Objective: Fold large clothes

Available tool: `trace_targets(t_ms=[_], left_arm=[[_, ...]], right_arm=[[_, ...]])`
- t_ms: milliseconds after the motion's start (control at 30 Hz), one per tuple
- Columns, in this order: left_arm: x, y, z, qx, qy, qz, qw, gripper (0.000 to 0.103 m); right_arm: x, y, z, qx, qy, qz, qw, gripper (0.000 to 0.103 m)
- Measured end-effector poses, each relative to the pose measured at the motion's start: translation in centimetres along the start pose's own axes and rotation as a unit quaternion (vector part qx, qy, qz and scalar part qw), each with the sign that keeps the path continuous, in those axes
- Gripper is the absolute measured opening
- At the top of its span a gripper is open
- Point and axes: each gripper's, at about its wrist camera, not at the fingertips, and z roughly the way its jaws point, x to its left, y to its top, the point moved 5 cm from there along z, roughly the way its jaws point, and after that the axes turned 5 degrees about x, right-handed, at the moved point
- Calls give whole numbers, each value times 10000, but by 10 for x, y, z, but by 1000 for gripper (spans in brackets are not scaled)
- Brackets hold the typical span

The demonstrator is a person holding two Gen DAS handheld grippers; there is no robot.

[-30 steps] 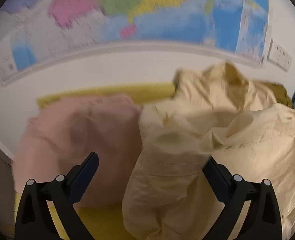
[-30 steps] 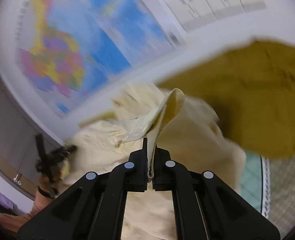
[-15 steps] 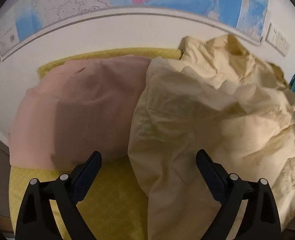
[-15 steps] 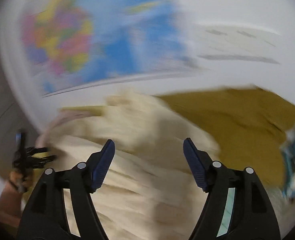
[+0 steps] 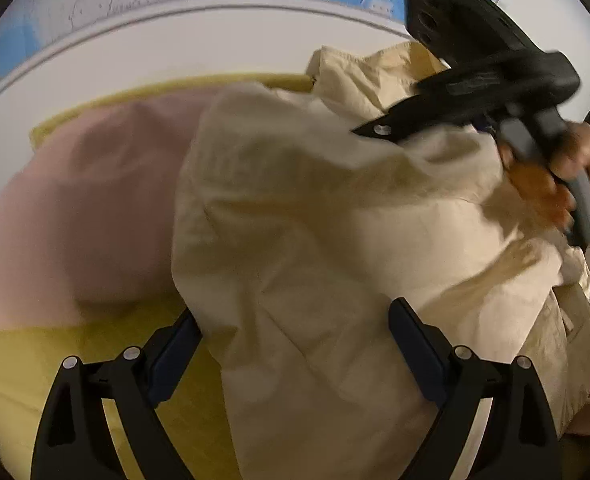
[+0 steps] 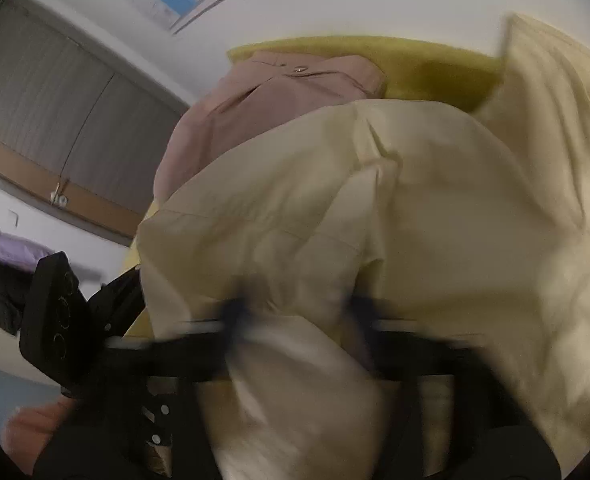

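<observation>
Your left claw [image 5: 295,344] gapes over the cream shirt [image 5: 335,240] at centre; right claw [image 6: 299,320] blurred, grip unclear

Both wrist views close, facing wall; share cream garment [image 5: 335,240], pink garment [image 6: 279,100].

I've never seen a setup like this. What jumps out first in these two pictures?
A big rumpled cream garment fills the middle of both views, heaped on a yellow cover. A folded pink garment lies beside it on the left, its edge tucked under the cream cloth. The left gripper stands wide open over the cream cloth, and the hand-held right gripper reaches in from the upper right.
</observation>
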Motion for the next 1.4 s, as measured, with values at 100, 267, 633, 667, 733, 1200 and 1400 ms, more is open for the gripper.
trace_targets(t_ms=[100,267,633,667,733,1200,1400], left_arm=[[11,-7,6,40,-312,-251,9992,90],[18,-10,5,-86,-540,-411,9977,89],[-1,33,-68,-912,-306,71,9953,88],[-5,38,-73,-1011,-356,153,9941,88],[-17,52,-74,-1103,-333,387,9926,88],[-16,53,22,16,478,519,9975,88],[-13,49,13,14,555,429,9975,88]], right_arm=[[-1,17,-26,-547,-182,-203,9981,5],[-15,27,-35,-1084,-592,-201,9921,5],[-41,-45,-151,-2245,-1031,57,9690,69],[-45,-63,-169,-2362,-1184,81,9644,70],[-62,-110,-203,-2508,-1555,416,9546,72],[-115,-246,-173,-1729,-2393,1434,9446,1],[-110,-221,-211,-2342,-2634,1264,9273,2]])
